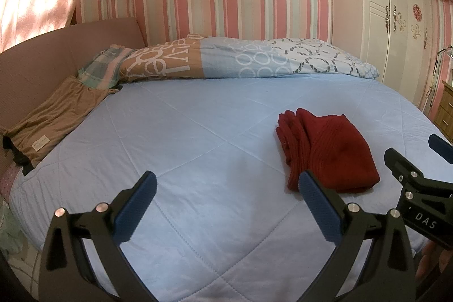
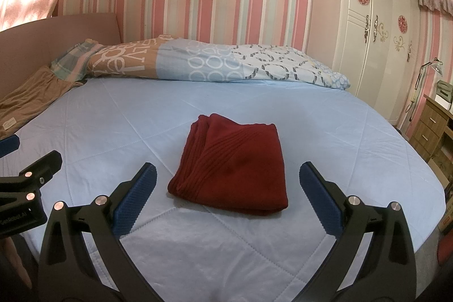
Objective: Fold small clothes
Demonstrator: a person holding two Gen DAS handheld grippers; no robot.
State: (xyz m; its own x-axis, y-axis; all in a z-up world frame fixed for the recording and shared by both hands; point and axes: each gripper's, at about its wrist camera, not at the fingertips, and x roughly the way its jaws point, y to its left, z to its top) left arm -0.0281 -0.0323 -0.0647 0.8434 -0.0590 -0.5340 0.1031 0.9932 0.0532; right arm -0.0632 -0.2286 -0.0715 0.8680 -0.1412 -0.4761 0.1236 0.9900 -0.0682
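Note:
A dark red knit garment [image 2: 232, 169] lies folded into a compact rectangle on the light blue quilted bed [image 2: 113, 109]. In the left wrist view it [image 1: 331, 152] lies to the right of centre. My right gripper [image 2: 228, 188] is open and empty, hovering just in front of the garment with a finger on each side of its near edge. My left gripper [image 1: 226, 197] is open and empty over bare quilt, left of the garment. Each gripper shows at the edge of the other's view, the right one [image 1: 419, 160] and the left one [image 2: 25, 160].
A brown garment [image 1: 53, 118] lies flat at the bed's left edge by the headboard. A rolled patterned duvet [image 1: 240, 61] and a plaid pillow [image 1: 102, 67] lie along the far side. A white wardrobe [image 2: 368, 33] and wooden drawers [image 2: 430, 129] stand to the right.

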